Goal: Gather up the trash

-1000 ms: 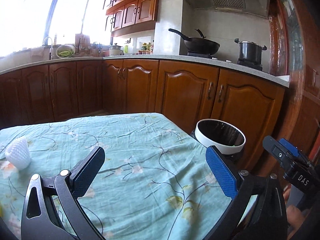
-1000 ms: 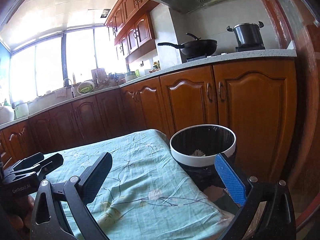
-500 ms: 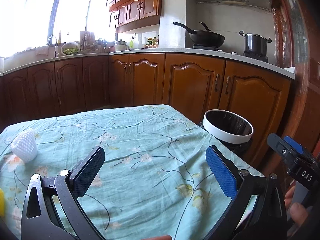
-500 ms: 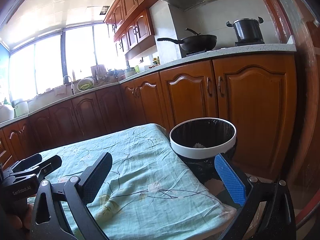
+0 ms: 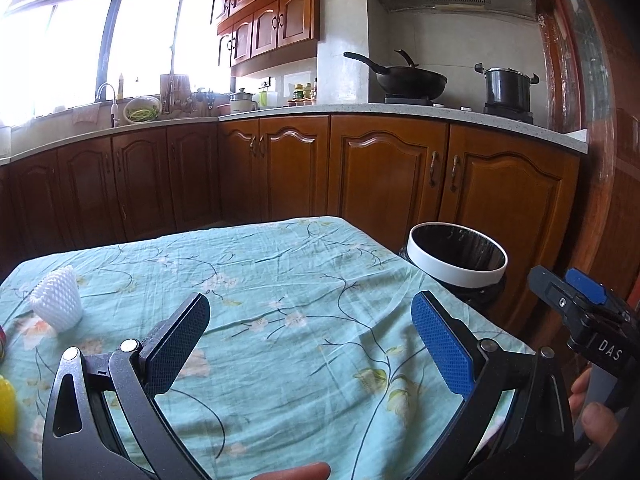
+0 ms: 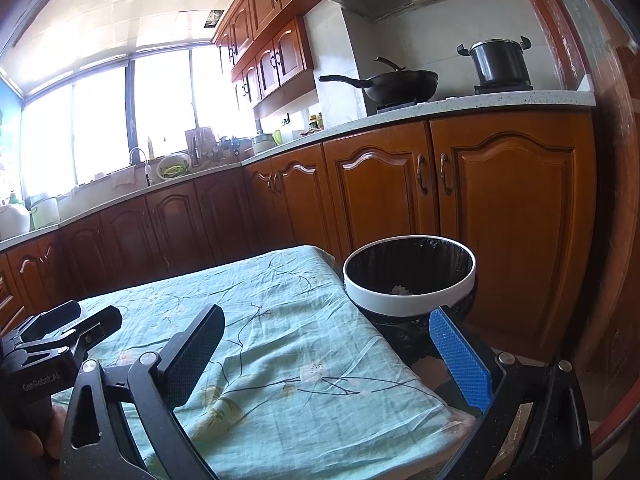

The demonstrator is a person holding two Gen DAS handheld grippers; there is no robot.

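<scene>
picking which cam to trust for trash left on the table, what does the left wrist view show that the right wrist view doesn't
Only the left wrist view shows the white foam fruit net on the tablecloth and a yellow object at the frame's left edge. Only the right wrist view shows white trash inside the bin. Both show the trash bin, the floral tablecloth and open, empty fingers.

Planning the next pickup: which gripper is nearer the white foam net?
Left. The left gripper has the white foam net just ahead-left; the right gripper faces the bin.

Left tongs (image 5: pixel 310 344) spread wide, empty; right tongs (image 6: pixel 326 354) likewise spread wide, empty.
</scene>
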